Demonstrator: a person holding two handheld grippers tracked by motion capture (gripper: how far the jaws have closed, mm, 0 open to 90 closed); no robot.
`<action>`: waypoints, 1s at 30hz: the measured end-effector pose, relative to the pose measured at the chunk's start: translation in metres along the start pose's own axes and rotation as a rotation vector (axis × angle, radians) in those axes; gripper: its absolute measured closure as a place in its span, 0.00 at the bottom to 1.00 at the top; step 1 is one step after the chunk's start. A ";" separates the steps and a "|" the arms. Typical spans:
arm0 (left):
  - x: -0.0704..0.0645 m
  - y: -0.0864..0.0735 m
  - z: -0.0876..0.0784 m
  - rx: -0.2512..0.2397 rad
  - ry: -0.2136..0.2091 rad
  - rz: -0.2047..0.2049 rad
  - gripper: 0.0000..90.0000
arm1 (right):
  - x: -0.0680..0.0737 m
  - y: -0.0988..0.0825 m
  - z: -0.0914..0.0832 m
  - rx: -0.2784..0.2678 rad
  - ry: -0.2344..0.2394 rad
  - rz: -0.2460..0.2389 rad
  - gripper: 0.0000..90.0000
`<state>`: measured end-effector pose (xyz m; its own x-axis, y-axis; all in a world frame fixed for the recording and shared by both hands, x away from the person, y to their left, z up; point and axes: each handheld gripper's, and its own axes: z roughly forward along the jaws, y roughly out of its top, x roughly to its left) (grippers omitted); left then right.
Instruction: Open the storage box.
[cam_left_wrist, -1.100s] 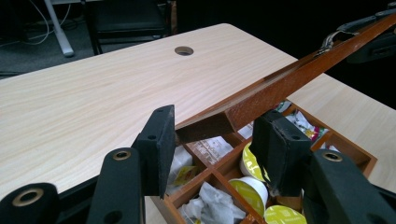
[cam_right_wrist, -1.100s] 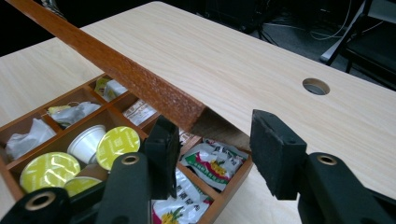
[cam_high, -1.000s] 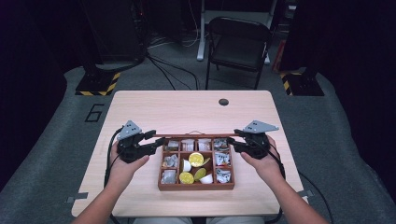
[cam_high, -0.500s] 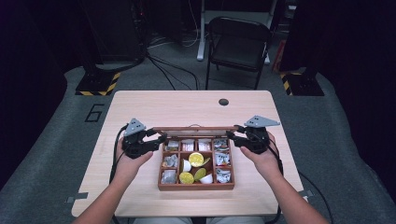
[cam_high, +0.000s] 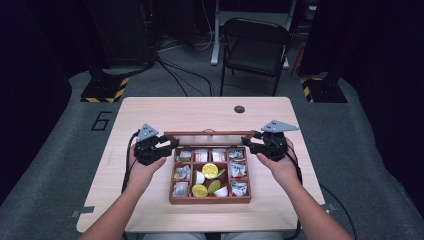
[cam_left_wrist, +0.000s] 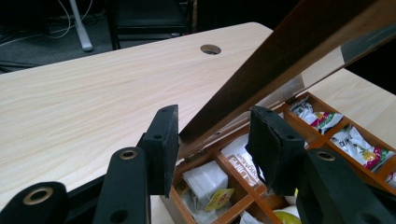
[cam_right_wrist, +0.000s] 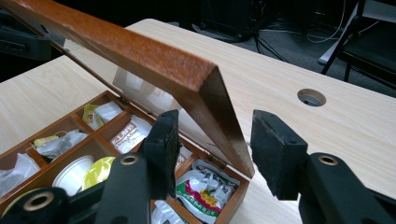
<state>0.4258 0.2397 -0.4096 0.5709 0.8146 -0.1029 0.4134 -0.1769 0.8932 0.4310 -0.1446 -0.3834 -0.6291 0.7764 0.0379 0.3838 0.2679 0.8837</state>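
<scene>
A wooden compartment box (cam_high: 210, 200) sits at the table's near middle, with tea bags and gold-topped capsules (cam_high: 210, 171) in its cells. Its glass-paned lid (cam_high: 210, 134) stands partly raised on the back hinges. My left gripper (cam_high: 170, 146) is at the lid's left end. In the left gripper view its jaws (cam_left_wrist: 215, 112) have just been closing, with the lid's rail (cam_left_wrist: 280, 51) between them. My right gripper (cam_high: 250, 145) is at the lid's right end. Its jaws (cam_right_wrist: 215, 116) have just been opening slightly, and the lid's corner (cam_right_wrist: 219, 107) is still between the pads.
The light wooden table (cam_high: 150, 115) has a round cable hole (cam_high: 239, 109) behind the box. A black folding chair (cam_high: 255, 45) stands beyond the far edge. A stand base with yellow-black stripes (cam_high: 105, 90) sits on the floor at far left.
My left gripper has moved right, in toward the box's left end. The lid's upper edge now sits slightly higher in the high view. The right hand has hardly moved.
</scene>
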 end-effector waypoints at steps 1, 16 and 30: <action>0.000 0.000 0.001 0.000 0.002 0.000 0.59 | 0.000 0.000 0.000 0.000 -0.002 0.001 0.58; 0.006 0.001 0.011 -0.008 0.006 -0.020 0.58 | -0.012 -0.018 0.021 0.034 -0.001 0.021 0.55; 0.011 0.000 0.020 -0.015 0.006 -0.043 0.57 | -0.016 -0.020 0.045 0.034 -0.029 0.031 0.57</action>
<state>0.4469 0.2376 -0.4195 0.5486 0.8245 -0.1386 0.4265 -0.1334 0.8946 0.4641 -0.1365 -0.4228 -0.5968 0.8007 0.0515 0.4259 0.2618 0.8661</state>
